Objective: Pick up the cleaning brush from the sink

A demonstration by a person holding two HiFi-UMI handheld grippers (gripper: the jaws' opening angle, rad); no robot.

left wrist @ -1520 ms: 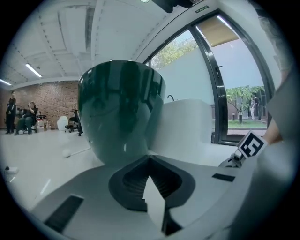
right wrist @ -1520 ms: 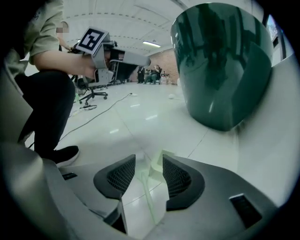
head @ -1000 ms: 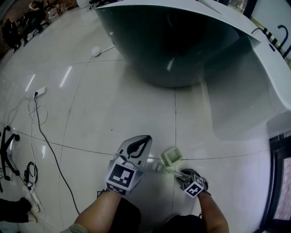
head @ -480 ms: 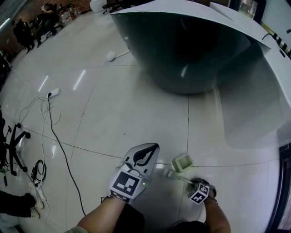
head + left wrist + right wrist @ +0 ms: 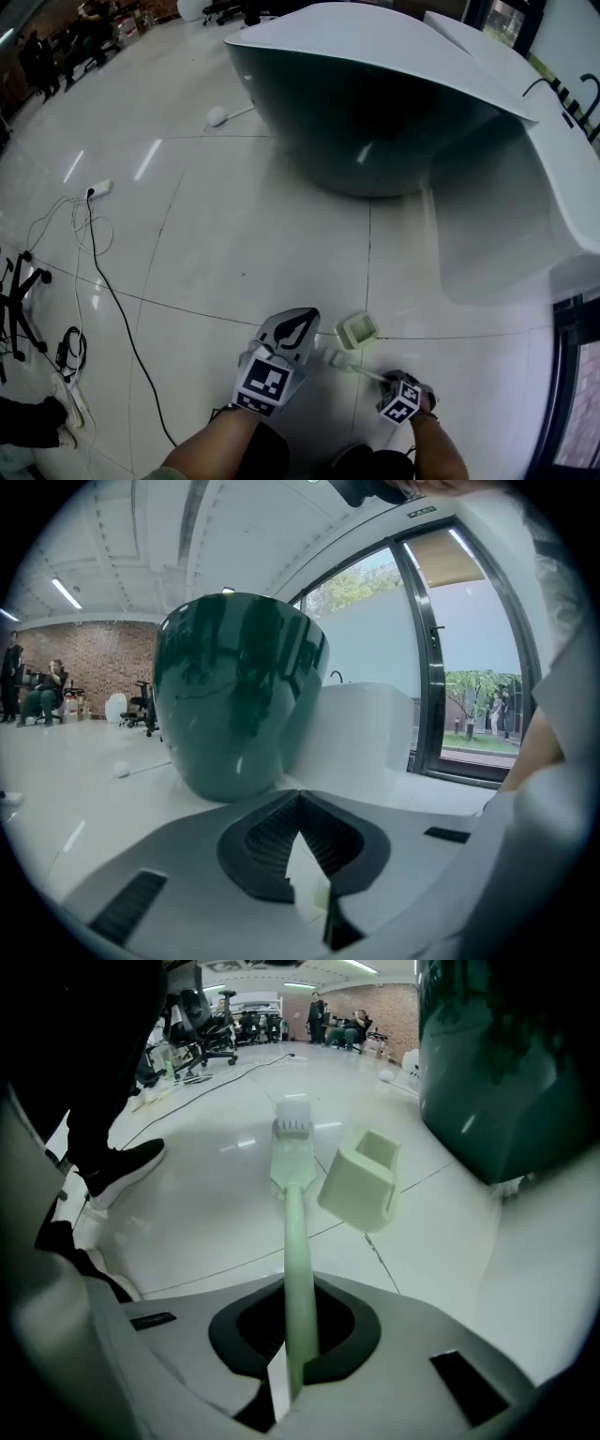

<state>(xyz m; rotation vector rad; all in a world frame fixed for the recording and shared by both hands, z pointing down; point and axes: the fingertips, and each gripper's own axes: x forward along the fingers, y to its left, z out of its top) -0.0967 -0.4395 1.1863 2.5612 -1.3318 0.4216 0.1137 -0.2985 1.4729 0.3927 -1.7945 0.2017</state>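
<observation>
Glossy white tiled floor [image 5: 234,234] below | my right hand-held gripper [image 5: 292,1354] clamped on cleaning brush [image 5: 296,1232] handle, bristle head projecting ahead of it | pale green square cup [image 5: 361,1180] just right of brush head | my left hand-held gripper [image 5: 302,808] jaws together, empty.

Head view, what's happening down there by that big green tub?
A person is working over a white tiled floor in front of a large dark green tub, with a gripper in each hand. The right gripper points steeply down and is shut on the handle of a pale green brush. The brush's bristle end is close beside a small square holder of the same colour. The left gripper is shut on nothing, aimed toward the tub.
</observation>
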